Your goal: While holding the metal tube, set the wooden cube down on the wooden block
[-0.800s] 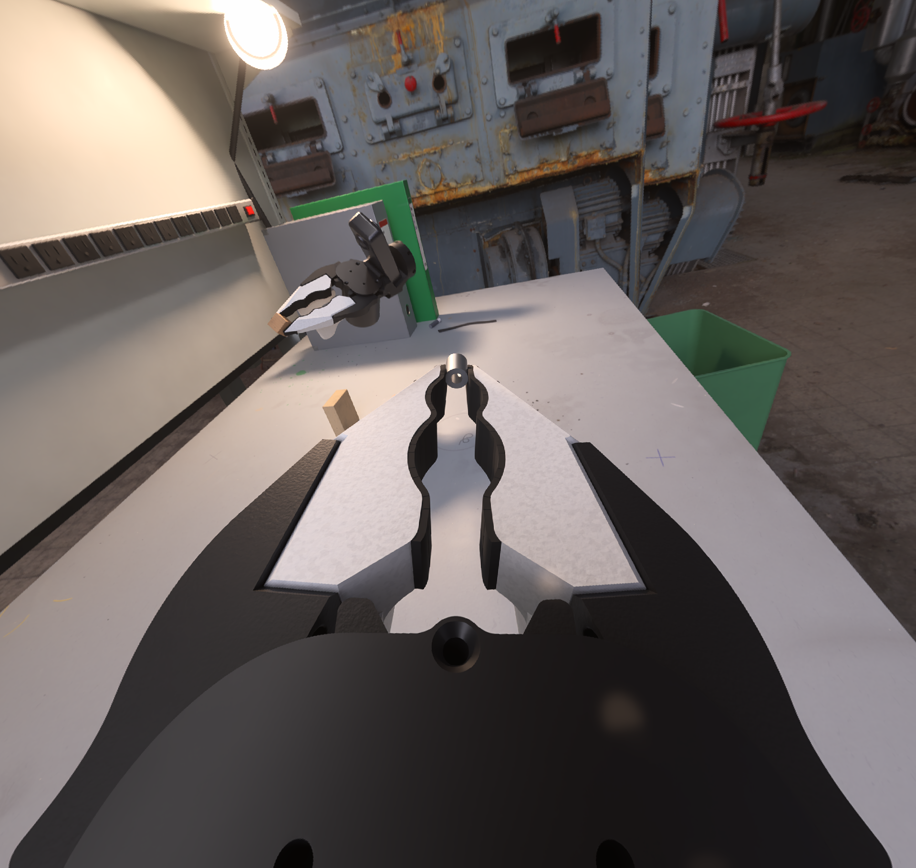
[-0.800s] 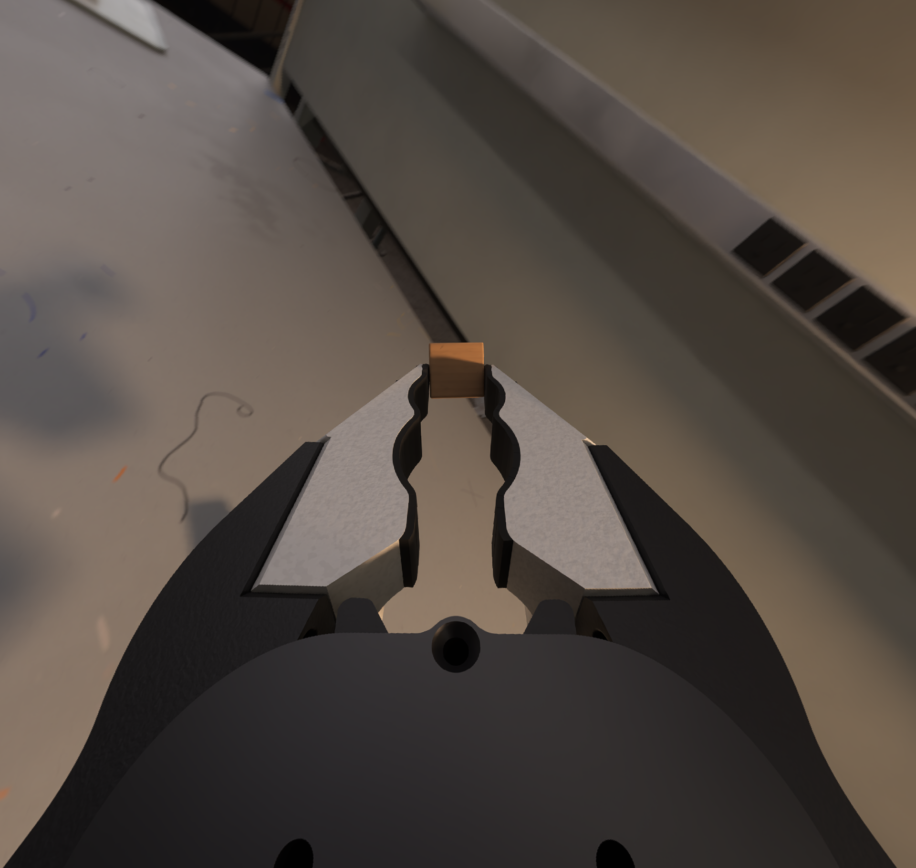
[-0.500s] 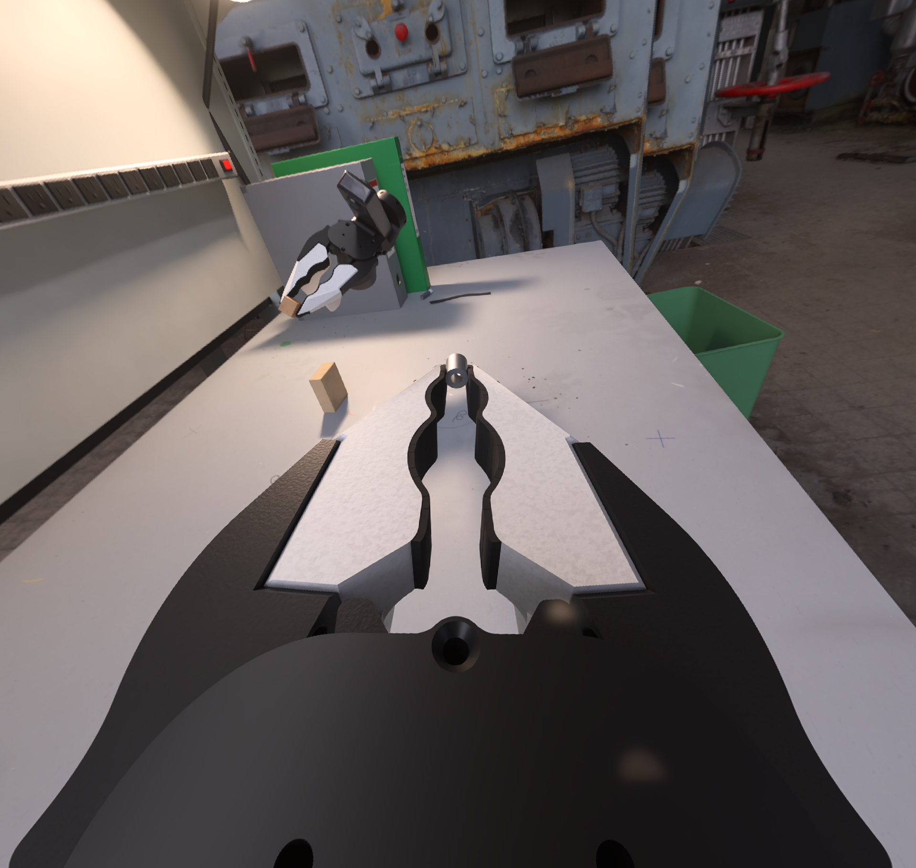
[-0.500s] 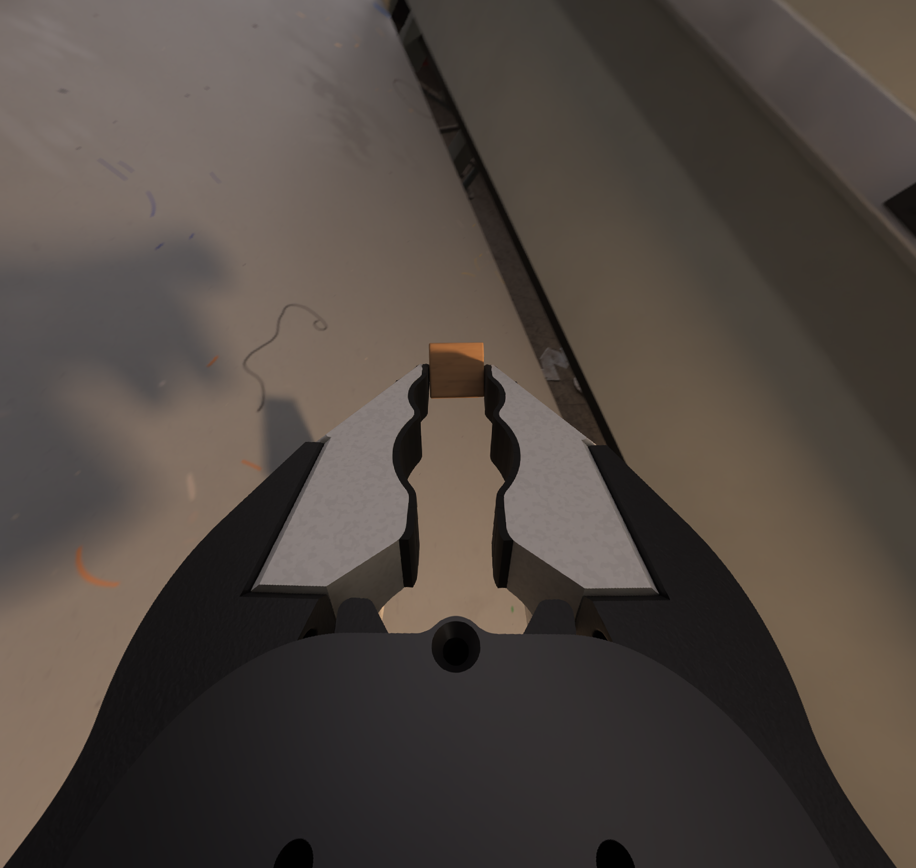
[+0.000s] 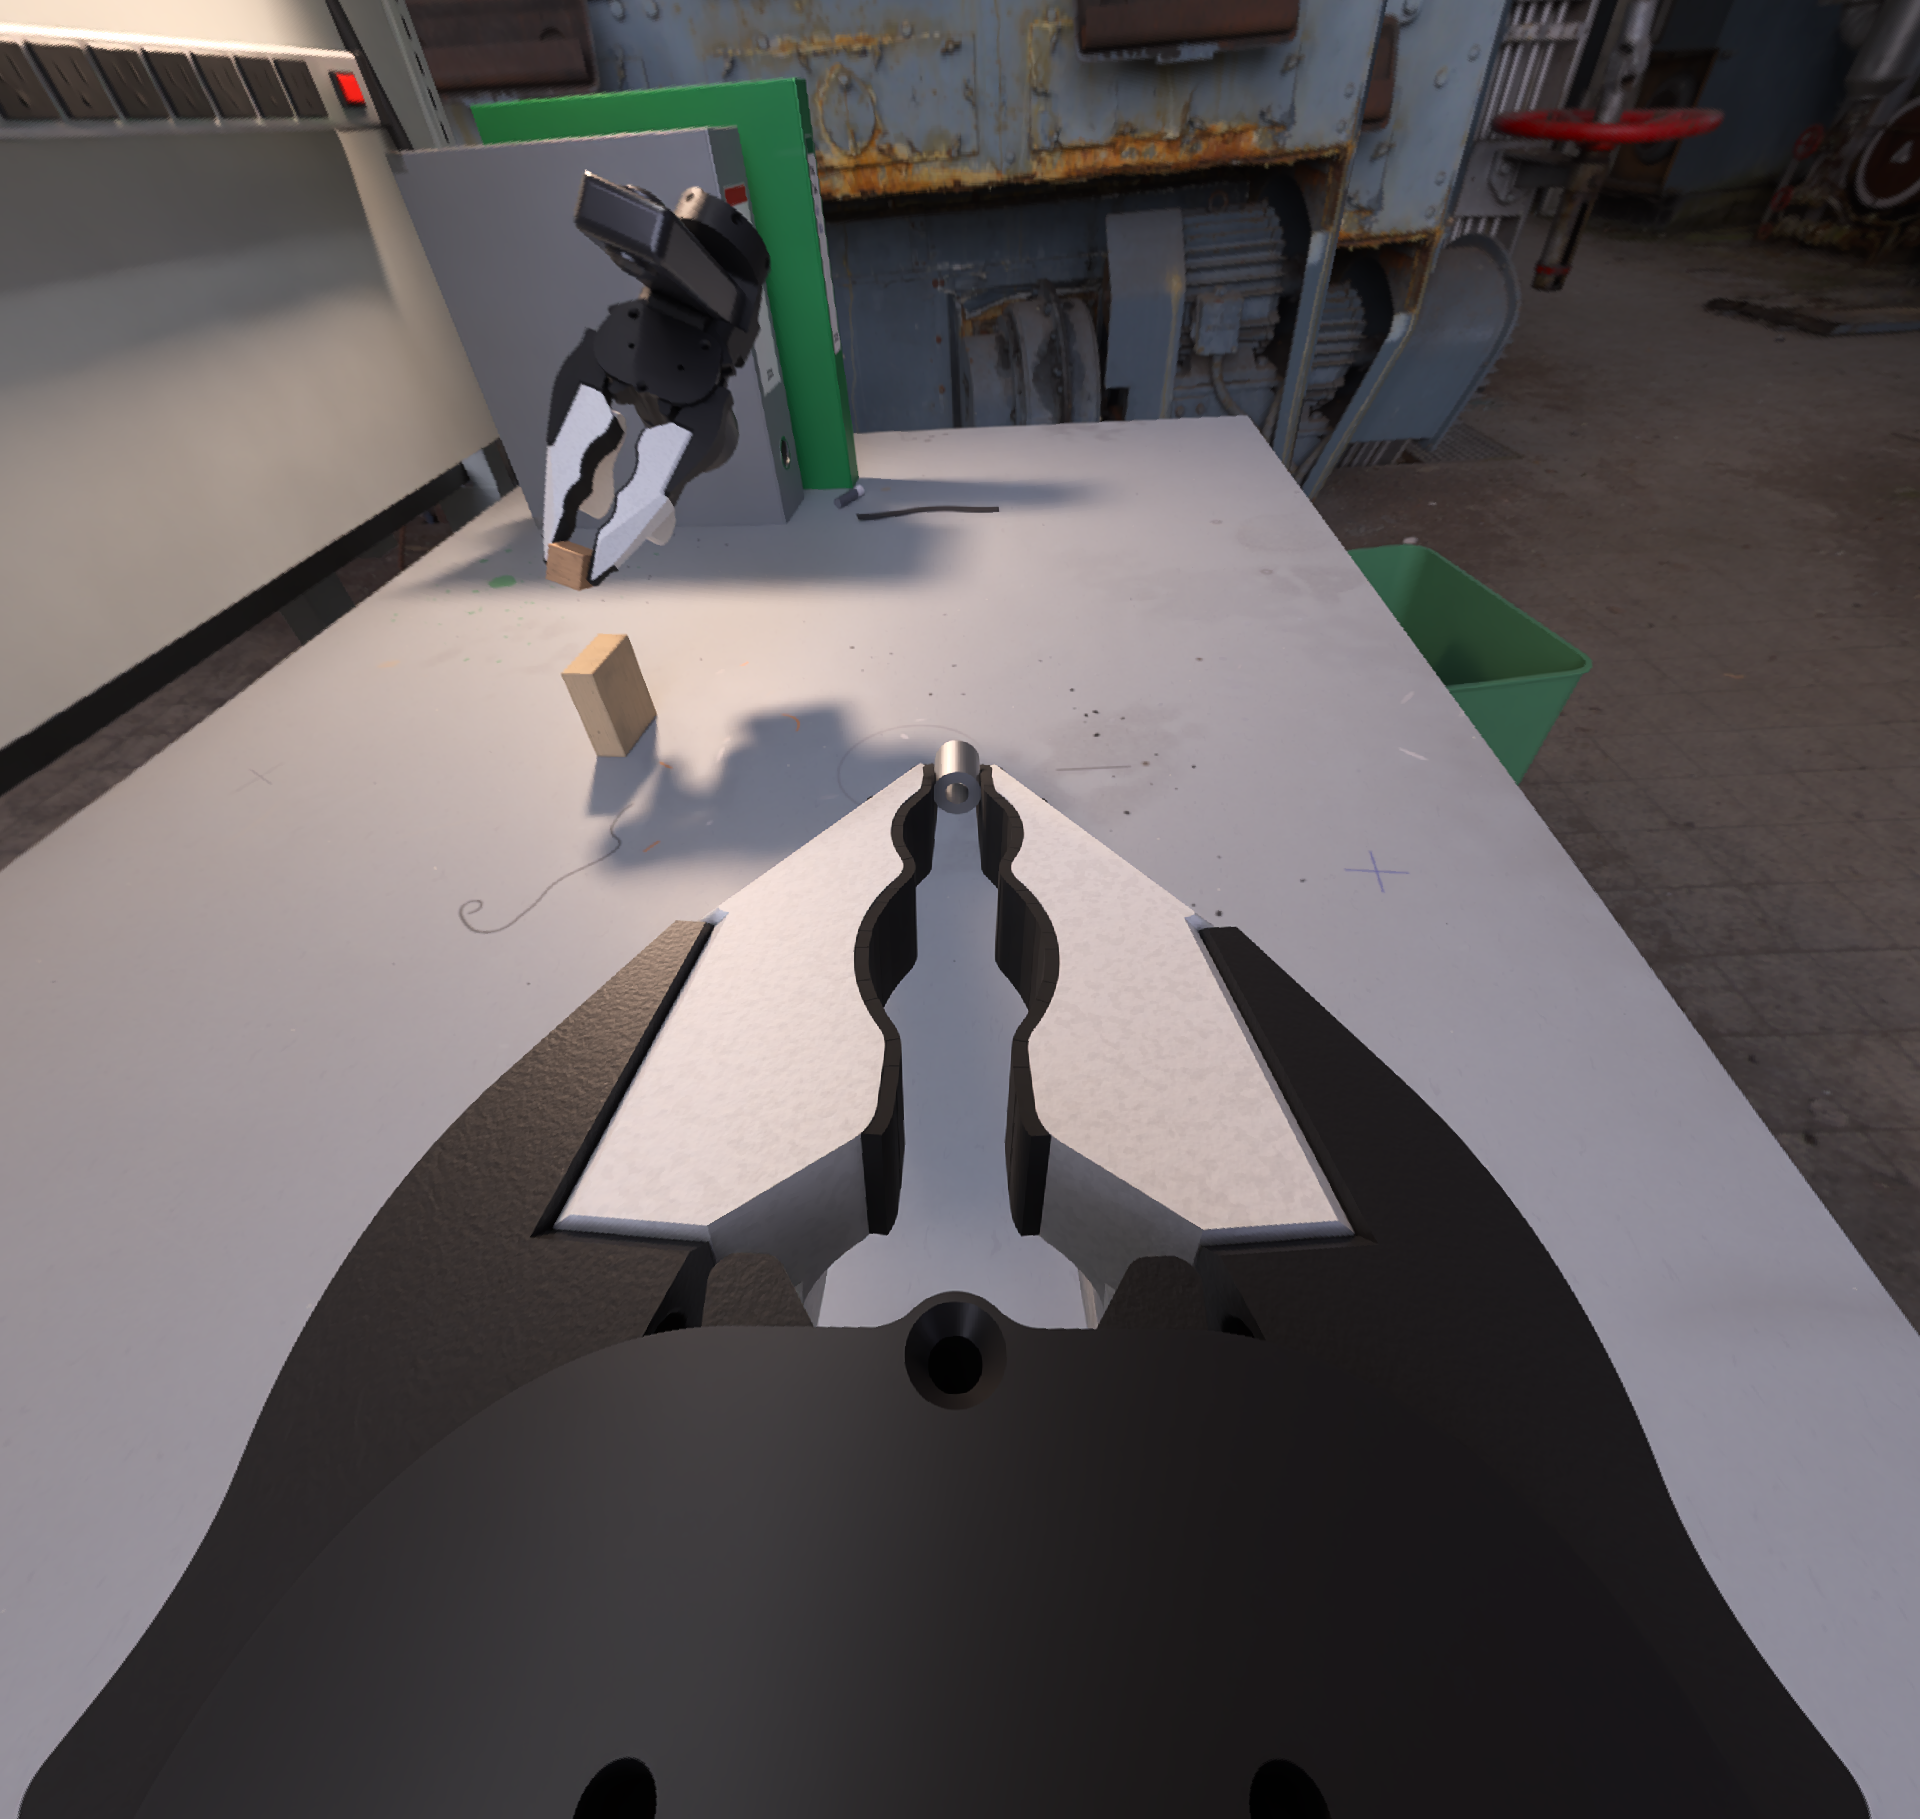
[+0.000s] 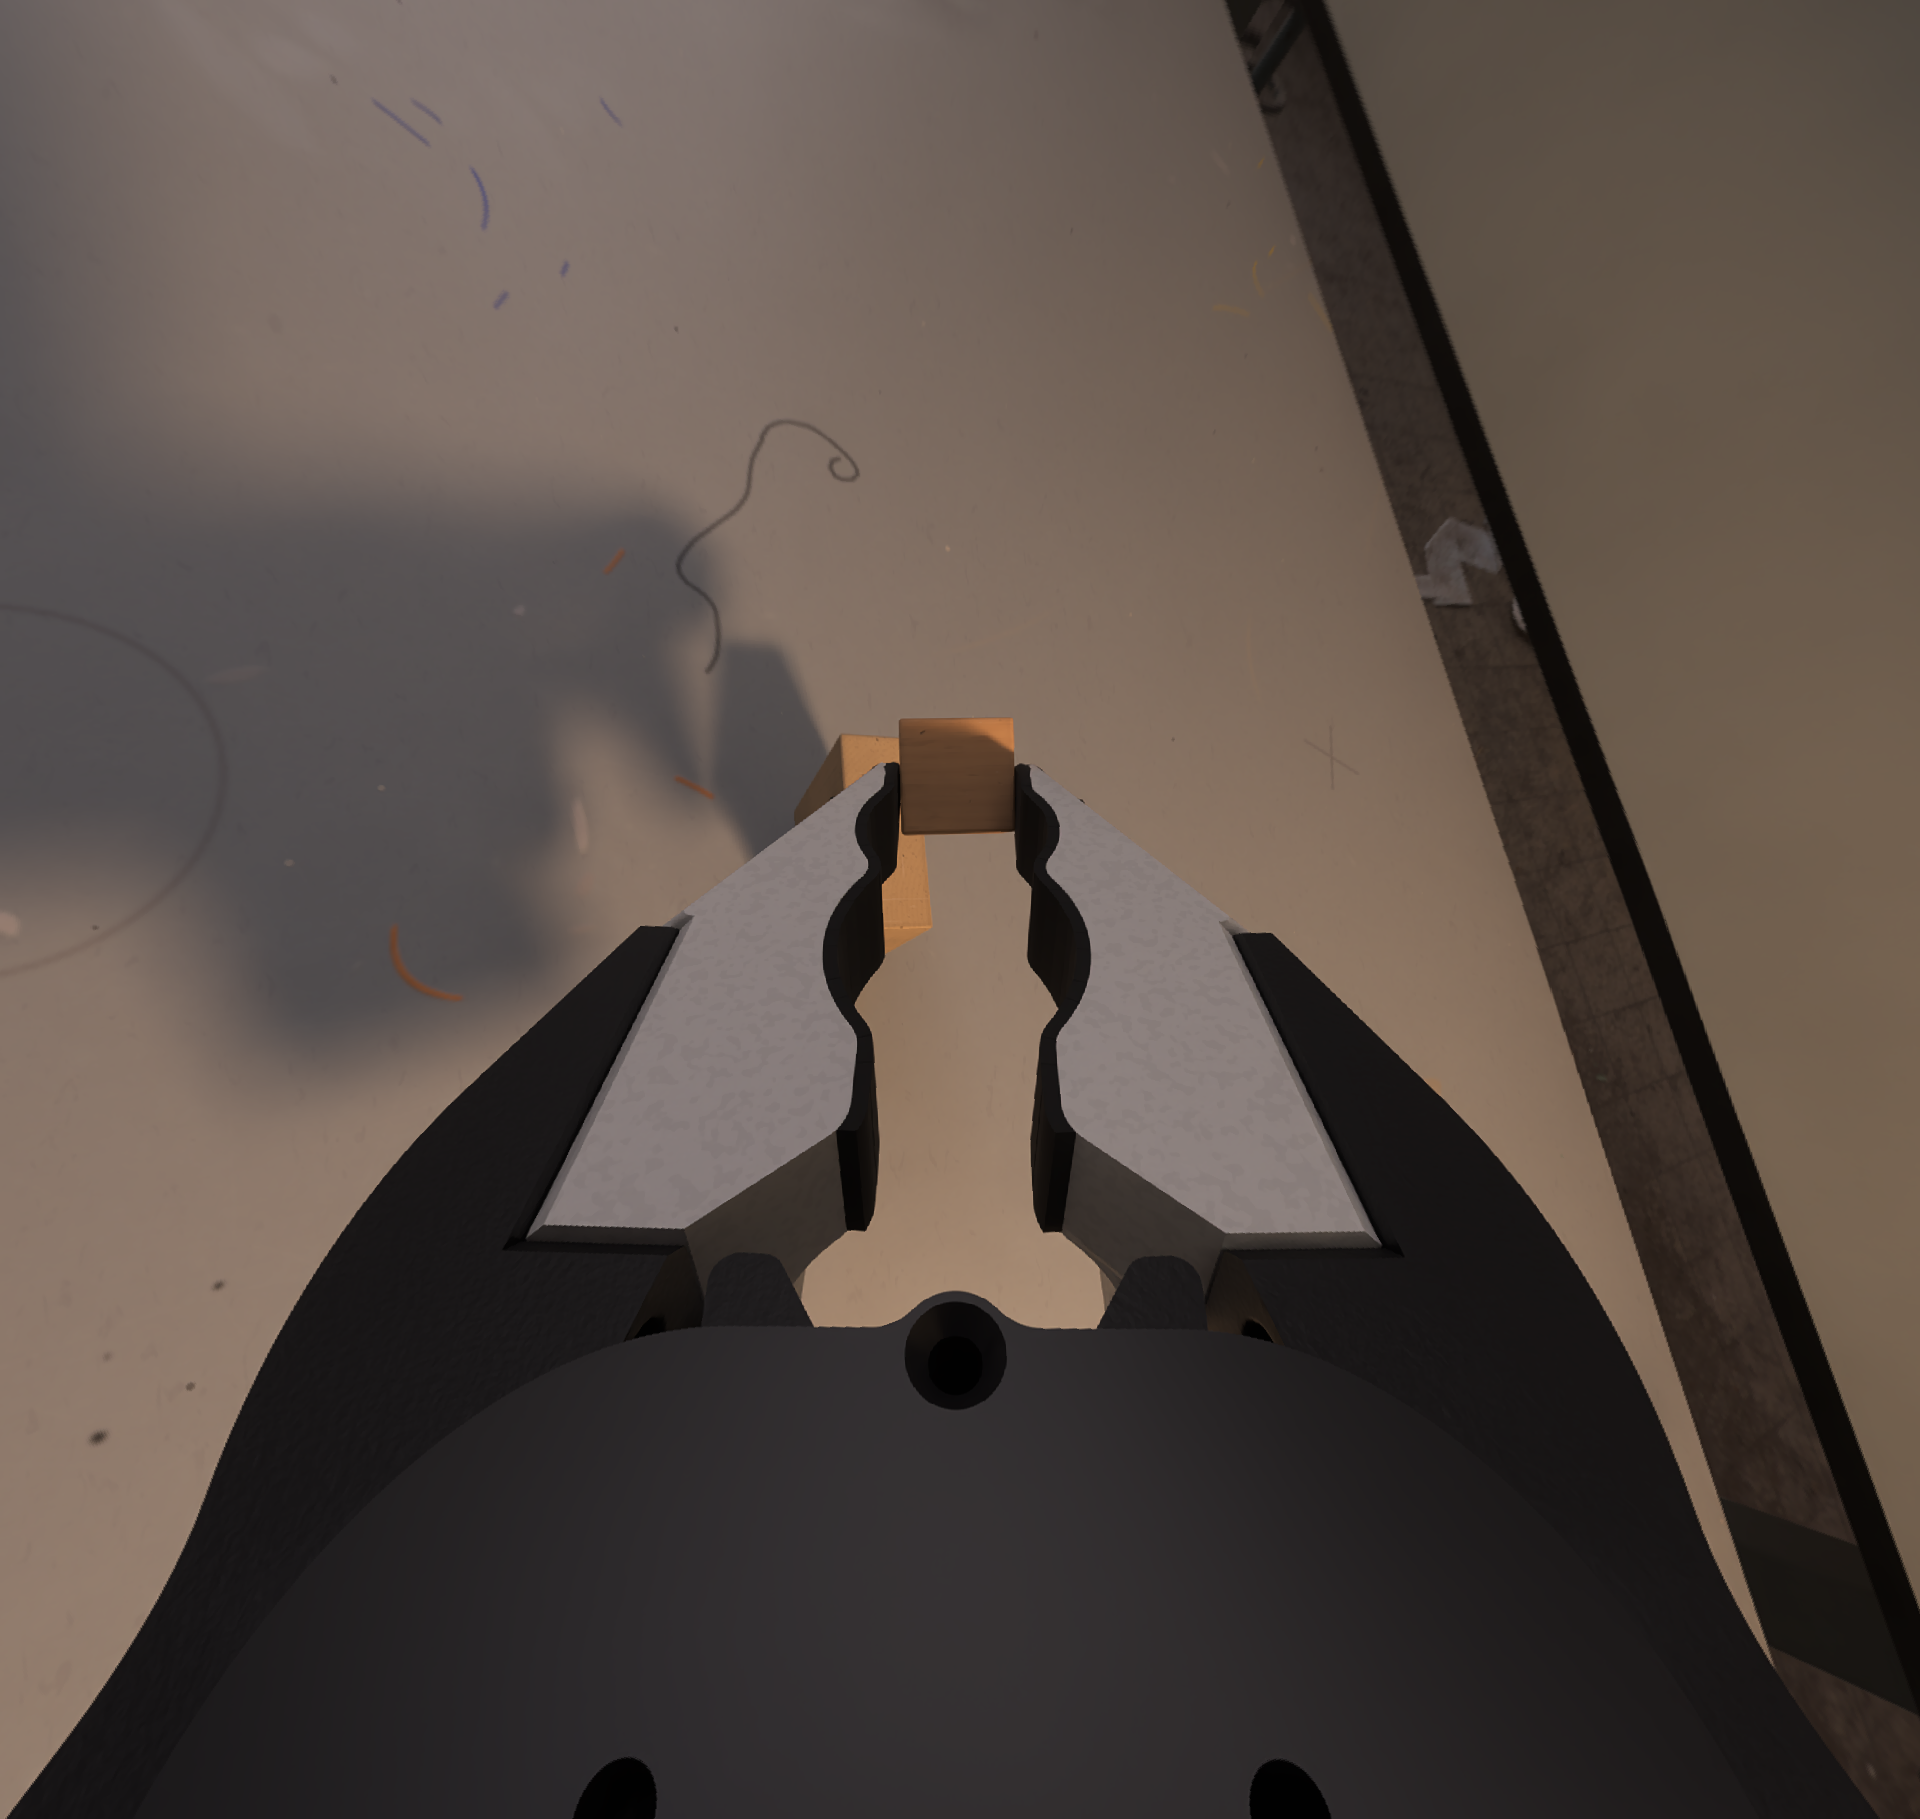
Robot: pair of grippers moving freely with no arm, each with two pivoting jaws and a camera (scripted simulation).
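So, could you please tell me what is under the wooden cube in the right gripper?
Below the wooden cube, the wooden block shows, mostly covered by the right gripper; the left wrist view shows the two apart.

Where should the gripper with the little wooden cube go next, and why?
Probably a bit closer to the wooden block, then down. The right hand-held gripper grips the wooden cube in the air, short of the block. The left hand-held gripper should keep gripping the metal tube.
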